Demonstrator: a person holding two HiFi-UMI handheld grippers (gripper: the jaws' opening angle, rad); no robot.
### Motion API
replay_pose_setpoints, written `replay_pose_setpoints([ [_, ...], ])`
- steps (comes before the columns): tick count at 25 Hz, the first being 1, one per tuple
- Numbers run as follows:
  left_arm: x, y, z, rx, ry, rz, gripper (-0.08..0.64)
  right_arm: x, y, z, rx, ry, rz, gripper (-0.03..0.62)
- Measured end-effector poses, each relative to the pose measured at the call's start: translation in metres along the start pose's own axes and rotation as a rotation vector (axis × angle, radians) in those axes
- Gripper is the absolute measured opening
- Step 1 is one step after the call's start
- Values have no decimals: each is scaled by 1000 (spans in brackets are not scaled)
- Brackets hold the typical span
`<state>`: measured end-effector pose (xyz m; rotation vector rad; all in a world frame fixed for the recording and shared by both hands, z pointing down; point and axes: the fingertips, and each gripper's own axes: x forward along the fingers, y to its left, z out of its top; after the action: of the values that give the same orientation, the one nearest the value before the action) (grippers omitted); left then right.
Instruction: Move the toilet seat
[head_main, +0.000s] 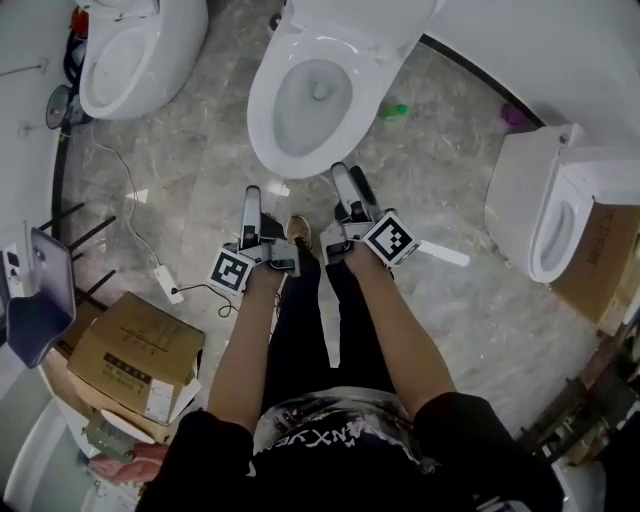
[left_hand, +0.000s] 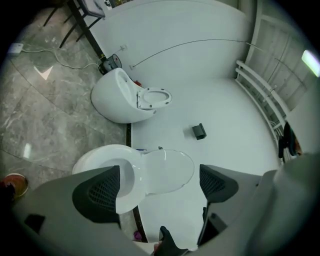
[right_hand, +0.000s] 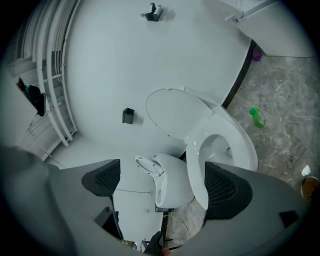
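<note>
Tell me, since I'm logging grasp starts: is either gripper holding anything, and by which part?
Nothing is held. The left gripper and right gripper both have their jaws apart and empty, short of the toilet.

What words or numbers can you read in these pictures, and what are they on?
"ANX" and "XYE", roughly: on the person's black shirt; it is creased, so the rest can't be read.
Label on the cardboard box: too small to read.
Print on the brown box at the right edge: too blurred to read.
Marker cubes and: black-and-white patterns, no words.
Both gripper views: no text.
</note>
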<state>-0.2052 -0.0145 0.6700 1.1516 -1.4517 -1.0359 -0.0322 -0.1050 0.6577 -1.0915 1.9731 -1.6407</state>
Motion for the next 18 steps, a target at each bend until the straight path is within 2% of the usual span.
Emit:
replay_pose_setpoints([
  [9,16,128,-20,-68,-16,69,483,14,-131,-56,110,5,-130,520],
  [13,27,163,-34,-81,-7,78,483,22,-174,-65,136,-1,-161,514],
  [18,38,194,-49,-96,2,86,483,32,-204,-75,144,10,-171,508],
])
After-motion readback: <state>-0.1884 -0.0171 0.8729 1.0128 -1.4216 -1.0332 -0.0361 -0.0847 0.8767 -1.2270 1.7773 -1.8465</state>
